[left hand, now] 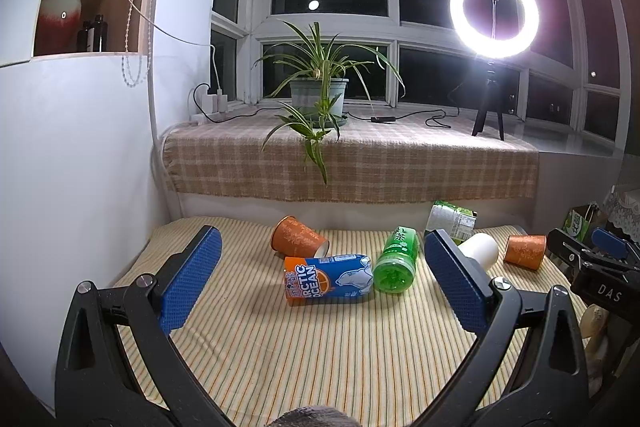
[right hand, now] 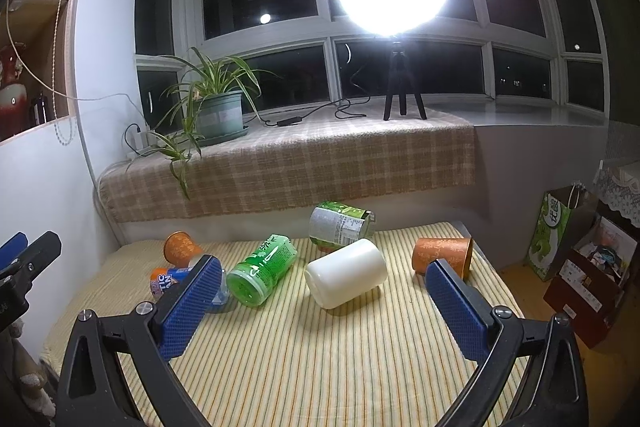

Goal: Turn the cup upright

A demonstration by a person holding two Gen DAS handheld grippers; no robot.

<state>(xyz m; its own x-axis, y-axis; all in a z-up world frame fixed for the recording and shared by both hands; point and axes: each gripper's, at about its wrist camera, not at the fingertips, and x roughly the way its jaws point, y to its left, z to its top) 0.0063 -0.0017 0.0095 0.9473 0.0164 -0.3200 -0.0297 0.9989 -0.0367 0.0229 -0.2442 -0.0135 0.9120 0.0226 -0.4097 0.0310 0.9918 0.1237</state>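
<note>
White cup [right hand: 346, 273]: smooth cylinder, lying on its side on the striped cloth [right hand: 320, 359], just right of the ribbed green bottle [right hand: 262, 271]. Left gripper [left hand: 322, 279] and right gripper [right hand: 324, 303], textured blue pads, both spread wide, empty.

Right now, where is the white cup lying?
In the right wrist view the white cup lies on its side at mid-table, between the green bottle and the right-hand orange cup.

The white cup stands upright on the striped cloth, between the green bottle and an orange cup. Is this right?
Not quite: the white cup lies on its side, as the right wrist view shows. It is indeed on the striped cloth, between the green bottle and an orange cup.
</note>
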